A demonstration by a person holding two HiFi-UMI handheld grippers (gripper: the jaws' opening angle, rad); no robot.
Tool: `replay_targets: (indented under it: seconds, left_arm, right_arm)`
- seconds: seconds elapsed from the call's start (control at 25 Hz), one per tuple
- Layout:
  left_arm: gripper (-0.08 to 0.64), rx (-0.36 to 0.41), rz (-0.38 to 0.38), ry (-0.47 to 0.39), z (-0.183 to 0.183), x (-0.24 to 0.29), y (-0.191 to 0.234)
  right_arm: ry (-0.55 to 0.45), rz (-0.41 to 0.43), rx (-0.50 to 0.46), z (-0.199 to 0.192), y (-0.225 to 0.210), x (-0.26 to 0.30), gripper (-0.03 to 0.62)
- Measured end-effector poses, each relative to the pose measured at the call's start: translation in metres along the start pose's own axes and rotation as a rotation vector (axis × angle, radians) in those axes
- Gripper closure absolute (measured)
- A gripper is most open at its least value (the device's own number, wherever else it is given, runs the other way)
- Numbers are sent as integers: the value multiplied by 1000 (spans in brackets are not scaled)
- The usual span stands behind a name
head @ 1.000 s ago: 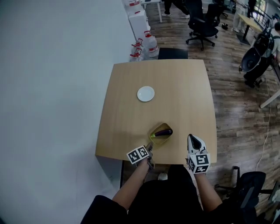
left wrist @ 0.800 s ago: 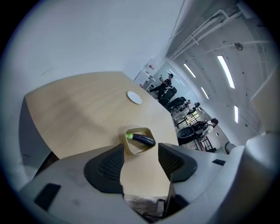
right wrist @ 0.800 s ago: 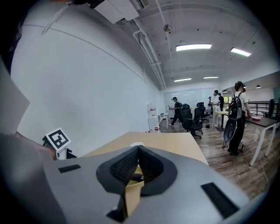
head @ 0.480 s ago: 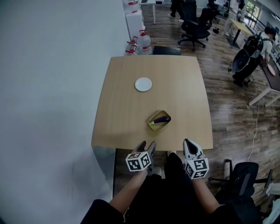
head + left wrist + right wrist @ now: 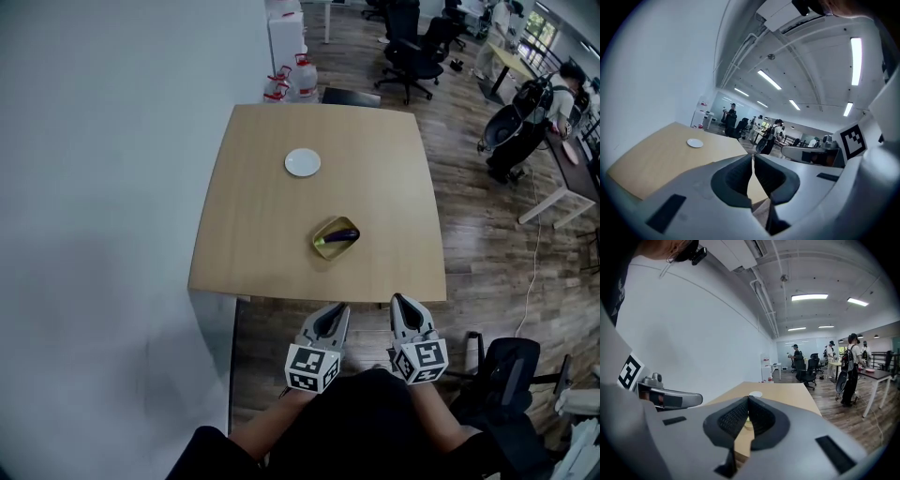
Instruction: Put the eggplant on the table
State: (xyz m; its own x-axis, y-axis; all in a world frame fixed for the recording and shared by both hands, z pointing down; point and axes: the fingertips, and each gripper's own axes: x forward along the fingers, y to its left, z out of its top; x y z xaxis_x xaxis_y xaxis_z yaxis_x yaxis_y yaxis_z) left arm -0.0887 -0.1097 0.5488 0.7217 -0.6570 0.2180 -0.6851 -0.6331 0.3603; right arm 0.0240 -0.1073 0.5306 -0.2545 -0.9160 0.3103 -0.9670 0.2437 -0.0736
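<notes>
The dark purple eggplant (image 5: 343, 234) lies in a yellow-green dish (image 5: 322, 247) on the wooden table (image 5: 253, 225), toward its near right. Both grippers hang off the table's near edge, close to the person's body and apart from the dish. My left gripper (image 5: 334, 315) is closing; in the left gripper view its tips (image 5: 753, 156) meet with nothing between them. My right gripper (image 5: 402, 303) is shut and empty, tips together (image 5: 748, 398) in the right gripper view. Both point toward the table.
A small white plate (image 5: 302, 162) sits at the table's far middle. A white wall runs along the left. Water bottles (image 5: 292, 77) and office chairs (image 5: 411, 52) stand beyond the table. A person with a backpack (image 5: 525, 112) is at the right, and a black chair (image 5: 502, 370) is near my right side.
Both grippers drew back from the table's near edge toward the body. The left one left the dish, rose and rolled, and its jaws went from open to closed.
</notes>
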Motion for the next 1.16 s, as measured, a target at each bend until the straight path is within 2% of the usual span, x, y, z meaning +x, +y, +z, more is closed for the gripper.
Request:
replay_targets:
  seconds: [0.2,0.36,0.6,0.76,1.16]
  left_arm:
    - [538,30,58,-14,1,-11,-7]
    - [538,67,94,-22,4,-20,-15]
    - [541,116,86,-5,-8,-21,-60]
    - [541,143,80,28,-22,-16,-92]
    - [541,142,88,75,-41,-28,-130]
  right_arm:
    - [-6,2,-42,0,7,-21,532]
    - [-32,4,-35,0,6,-43,532]
    - [-57,-6,4,-11,3,-88,532]
    - [-47,-35,51,-32,-7,-117,532]
    - [-63,-64,74,-38,-25,-157,532]
